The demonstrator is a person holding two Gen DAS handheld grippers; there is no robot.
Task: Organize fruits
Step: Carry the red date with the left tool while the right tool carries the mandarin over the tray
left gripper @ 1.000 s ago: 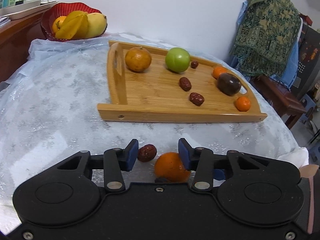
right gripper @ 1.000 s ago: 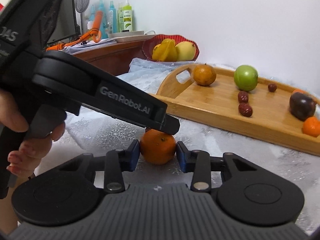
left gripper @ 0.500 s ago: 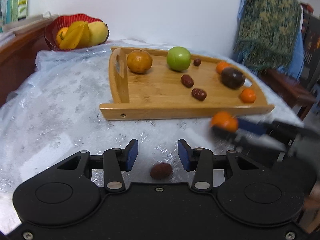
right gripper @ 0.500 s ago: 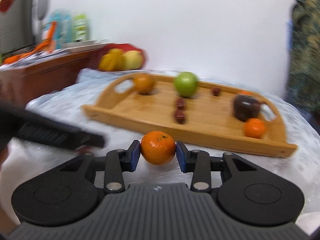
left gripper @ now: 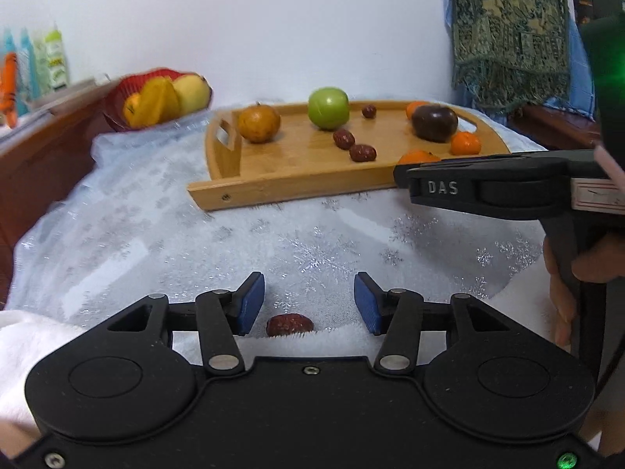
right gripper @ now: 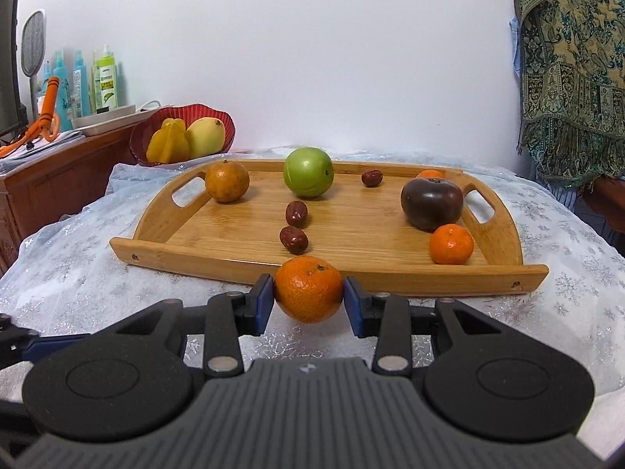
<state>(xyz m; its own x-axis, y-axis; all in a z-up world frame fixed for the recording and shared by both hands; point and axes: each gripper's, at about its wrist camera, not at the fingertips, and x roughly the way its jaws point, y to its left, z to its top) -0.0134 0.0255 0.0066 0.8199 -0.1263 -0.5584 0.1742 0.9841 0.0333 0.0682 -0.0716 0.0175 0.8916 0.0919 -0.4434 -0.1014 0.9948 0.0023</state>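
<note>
The big wooden tray point(right gripper: 234, 230) sits on the white tablecloth point(left gripper: 156, 234), with fruit on it. Only the right view shows the right gripper point(right gripper: 308, 299) squeezing a mandarin point(right gripper: 308, 289), up in front of the tray. Only the left view shows a small red date point(left gripper: 289, 324) on the cloth between the left gripper point(left gripper: 308, 303)'s opening jaws, not touched.

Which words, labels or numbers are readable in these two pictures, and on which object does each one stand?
"DAS": white letters on the side of the right hand-held gripper, in the left wrist view.
Label on that device's pale handle strip: print too small to read.
Labels on the green and white bottle and blue bottles on the sideboard: too small and blurred to read.
Nothing else carries text.
</note>
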